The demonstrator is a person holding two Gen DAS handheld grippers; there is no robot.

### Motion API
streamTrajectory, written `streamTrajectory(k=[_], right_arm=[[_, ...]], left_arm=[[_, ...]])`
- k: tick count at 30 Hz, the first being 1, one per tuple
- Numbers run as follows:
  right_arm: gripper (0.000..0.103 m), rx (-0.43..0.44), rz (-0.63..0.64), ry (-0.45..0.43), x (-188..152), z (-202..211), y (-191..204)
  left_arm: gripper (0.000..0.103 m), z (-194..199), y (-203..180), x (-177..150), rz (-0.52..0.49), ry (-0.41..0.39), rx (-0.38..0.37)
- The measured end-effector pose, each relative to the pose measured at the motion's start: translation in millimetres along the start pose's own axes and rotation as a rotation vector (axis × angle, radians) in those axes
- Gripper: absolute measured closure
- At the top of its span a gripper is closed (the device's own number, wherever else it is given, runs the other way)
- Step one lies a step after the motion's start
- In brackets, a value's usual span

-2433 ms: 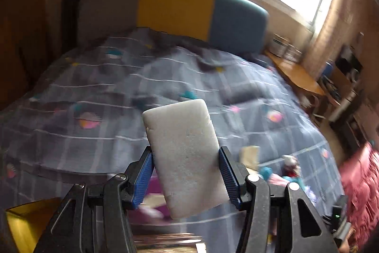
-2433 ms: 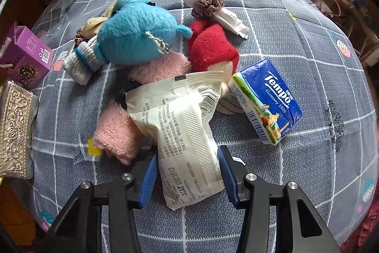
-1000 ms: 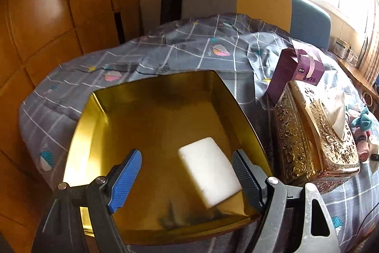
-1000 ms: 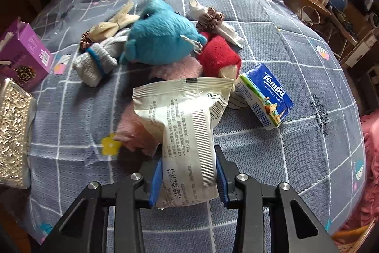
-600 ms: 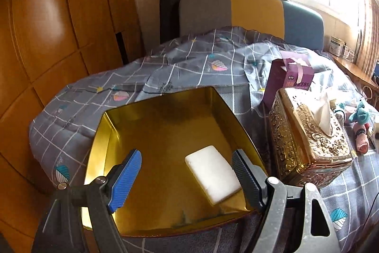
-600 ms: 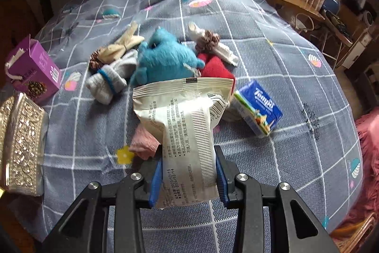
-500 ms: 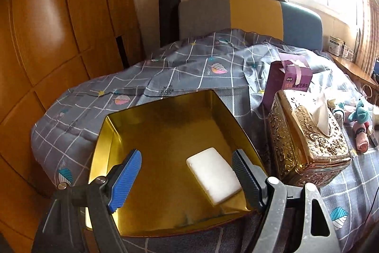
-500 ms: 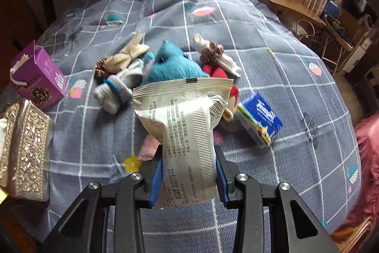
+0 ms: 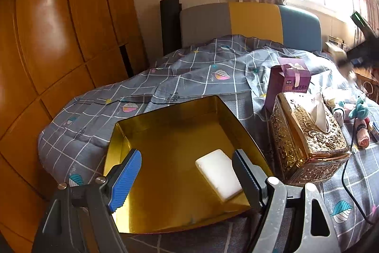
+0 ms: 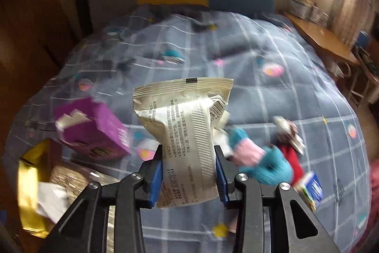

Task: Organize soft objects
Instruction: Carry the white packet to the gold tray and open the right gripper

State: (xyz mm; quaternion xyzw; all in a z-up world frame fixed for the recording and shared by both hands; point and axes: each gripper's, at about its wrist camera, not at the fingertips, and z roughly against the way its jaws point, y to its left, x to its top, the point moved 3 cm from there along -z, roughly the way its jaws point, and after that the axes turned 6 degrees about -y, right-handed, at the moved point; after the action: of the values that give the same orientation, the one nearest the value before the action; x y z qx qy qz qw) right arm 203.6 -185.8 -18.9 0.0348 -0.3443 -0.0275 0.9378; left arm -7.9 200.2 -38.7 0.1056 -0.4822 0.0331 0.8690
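A white sponge block [image 9: 219,173] lies in the gold tray [image 9: 165,115] on the bed. My left gripper [image 9: 187,178] is open and empty, raised above the tray's near side. My right gripper [image 10: 188,171] is shut on a cream printed packet [image 10: 187,134] and holds it upright above the bed. A heap of soft things lies to the right: a blue plush toy [image 10: 272,165], a pink cloth [image 10: 248,151] and a red sock [image 10: 292,157]. The plush also shows in the left wrist view [image 9: 360,108].
A gold tissue box [image 9: 305,139] stands right of the tray, with a purple carton [image 9: 287,84] behind it. A blue tissue pack [image 10: 312,189] lies near the heap. Wooden wardrobe doors [image 9: 59,39] are on the left. The headboard [image 9: 248,23] is at the back.
The left gripper let go of the sponge into the tray and drew back. The right gripper closed on the packet, lifted it off the heap and swung left towards the boxes.
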Motion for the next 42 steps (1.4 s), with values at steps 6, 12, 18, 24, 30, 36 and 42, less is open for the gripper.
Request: streamTrajectory(k=[6, 12, 18, 24, 30, 36, 42], right_arm=[[0.064, 0.231, 0.145, -0.049, 27.5, 20.0, 112.8], [0.064, 0.495, 0.365, 0.019, -8.8, 42.8, 228.3], [0.064, 0.537, 0.557, 0.175, -85.2, 16.4, 306.8], [0.063, 0.471, 0.591, 0.224, -125.3, -23.5, 343.9], [0.061, 0.451, 0.592, 0.227, -137.0, -44.4, 363.7], [0.061, 0.446, 0.614, 0.188, -140.7, -33.7, 369.8], [0.061, 0.440, 0.580, 0.101, -132.1, -10.0, 353.5]], left_arm=[[0.023, 5.7, 10.6, -0.4, 0.008, -0.012, 0.018], [0.023, 10.7, 25.2, -1.4, 0.030, -0.024, 0.041], [0.023, 12.9, 34.8, -2.9, 0.040, -0.026, 0.058], [0.023, 13.4, 40.9, -5.0, 0.047, -0.023, 0.069], [0.023, 14.5, 45.4, -7.8, 0.058, -0.016, 0.080], [0.023, 14.7, 49.2, -7.6, 0.069, -0.017, 0.087], [0.023, 14.3, 45.2, -7.2, 0.062, -0.014, 0.080]])
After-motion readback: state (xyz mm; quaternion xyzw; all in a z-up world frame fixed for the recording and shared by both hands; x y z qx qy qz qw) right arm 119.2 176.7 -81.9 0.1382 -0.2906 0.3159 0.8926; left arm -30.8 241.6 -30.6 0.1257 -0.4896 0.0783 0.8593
